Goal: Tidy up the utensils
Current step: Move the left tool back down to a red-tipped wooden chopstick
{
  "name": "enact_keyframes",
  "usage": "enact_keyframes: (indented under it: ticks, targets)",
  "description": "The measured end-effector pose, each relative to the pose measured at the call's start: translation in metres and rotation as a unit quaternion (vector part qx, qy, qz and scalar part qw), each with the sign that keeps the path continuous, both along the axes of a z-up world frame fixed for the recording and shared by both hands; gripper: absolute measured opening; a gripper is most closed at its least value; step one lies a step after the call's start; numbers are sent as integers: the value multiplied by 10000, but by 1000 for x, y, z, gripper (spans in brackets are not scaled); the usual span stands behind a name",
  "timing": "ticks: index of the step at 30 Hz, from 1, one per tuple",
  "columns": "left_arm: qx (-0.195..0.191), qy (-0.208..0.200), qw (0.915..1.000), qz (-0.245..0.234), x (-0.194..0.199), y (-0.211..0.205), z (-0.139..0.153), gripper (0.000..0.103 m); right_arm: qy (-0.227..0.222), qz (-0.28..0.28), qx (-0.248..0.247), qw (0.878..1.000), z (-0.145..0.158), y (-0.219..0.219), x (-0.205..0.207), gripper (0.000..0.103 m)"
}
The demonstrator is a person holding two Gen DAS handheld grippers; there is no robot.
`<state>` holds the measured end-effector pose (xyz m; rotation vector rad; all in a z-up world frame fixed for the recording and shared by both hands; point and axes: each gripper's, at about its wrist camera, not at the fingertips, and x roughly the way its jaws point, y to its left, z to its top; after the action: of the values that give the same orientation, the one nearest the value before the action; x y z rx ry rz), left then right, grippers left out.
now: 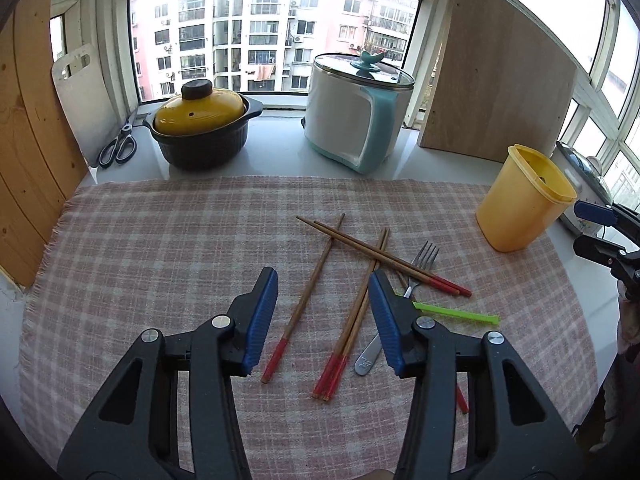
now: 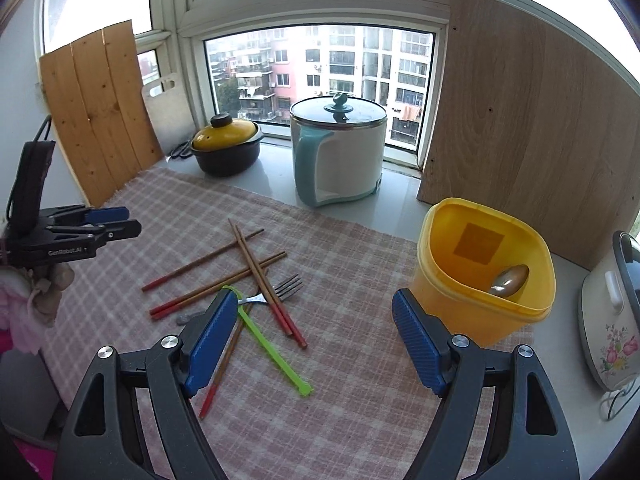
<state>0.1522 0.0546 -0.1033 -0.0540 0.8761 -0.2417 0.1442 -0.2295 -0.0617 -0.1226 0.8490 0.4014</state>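
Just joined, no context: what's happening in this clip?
A person is sorting utensils with two hand-held grippers. Chopsticks, a fork and a green stick lie loose on the checked cloth; a spoon is already in the yellow tub. The left hand-held gripper hovers open over the chopsticks. The right one is open, holding nothing.

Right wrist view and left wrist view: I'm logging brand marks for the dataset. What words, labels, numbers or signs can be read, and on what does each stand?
"GenRobot.AI": white print on the black body of the left tongs, seen in the right wrist view.
Stamped mark on the end of the fork handle: too small to read.
Square label patch on the yellow container: shows through the wall as a dark shape, no text legible.
Nothing else readable in either view.
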Motion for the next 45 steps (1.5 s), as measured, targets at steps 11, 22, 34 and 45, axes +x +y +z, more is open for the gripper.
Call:
enact_keyframes:
  ticks: [11, 22, 34, 45]
  targets:
    - [4, 503, 9987, -64, 26, 7, -40, 26, 814, 473, -70, 9955, -39, 39, 51, 52]
    - [7, 916, 9958, -92, 49, 7, -75, 20, 1383, 1109, -642, 9821, -91, 80, 94, 29]
    - [-64, 1050, 9943, -145, 61, 2, -94, 19, 1679, 1564, -1045, 9677, -127, 108, 117, 15]
    - [4, 1141, 9932, -215, 71, -2, -106, 19, 1805, 1712, -1057, 9628, -134, 117, 126, 11]
